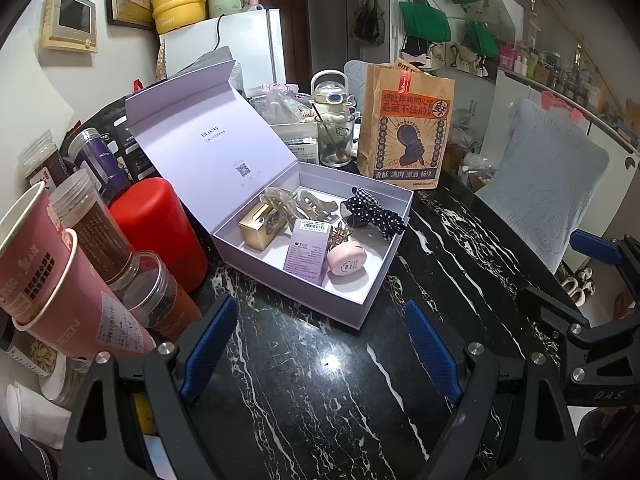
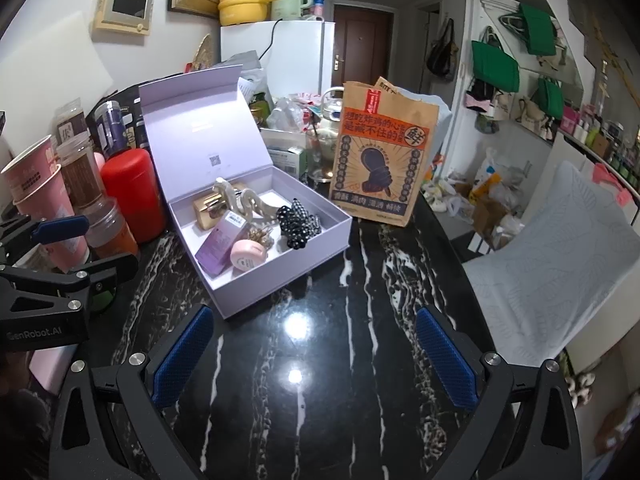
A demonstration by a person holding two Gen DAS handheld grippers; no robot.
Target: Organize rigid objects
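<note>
A lilac gift box (image 1: 362, 308) (image 2: 256, 300) stands open on the black marble table, its lid upright at the back. Inside lie a gold box (image 1: 258, 226) (image 2: 206, 210), beige hair claws (image 1: 310, 202) (image 2: 250, 200), a purple carton (image 1: 306, 252) (image 2: 220, 246), a pink round case (image 1: 347, 261) (image 2: 248, 258) and a black polka-dot bow (image 1: 376, 212) (image 2: 298, 222). My left gripper (image 1: 320, 352) is open and empty in front of the box. My right gripper (image 2: 316, 356) is open and empty, also in front of it.
A red canister (image 1: 160, 228) (image 2: 134, 194), pink paper cups (image 1: 52, 276) (image 2: 44, 200) and clear jars (image 1: 100, 236) crowd the left. A brown paper bag (image 1: 404, 128) (image 2: 380, 152) and a glass with a spoon (image 1: 335, 140) stand behind the box. A pale blue chair (image 1: 548, 184) (image 2: 560, 272) is right.
</note>
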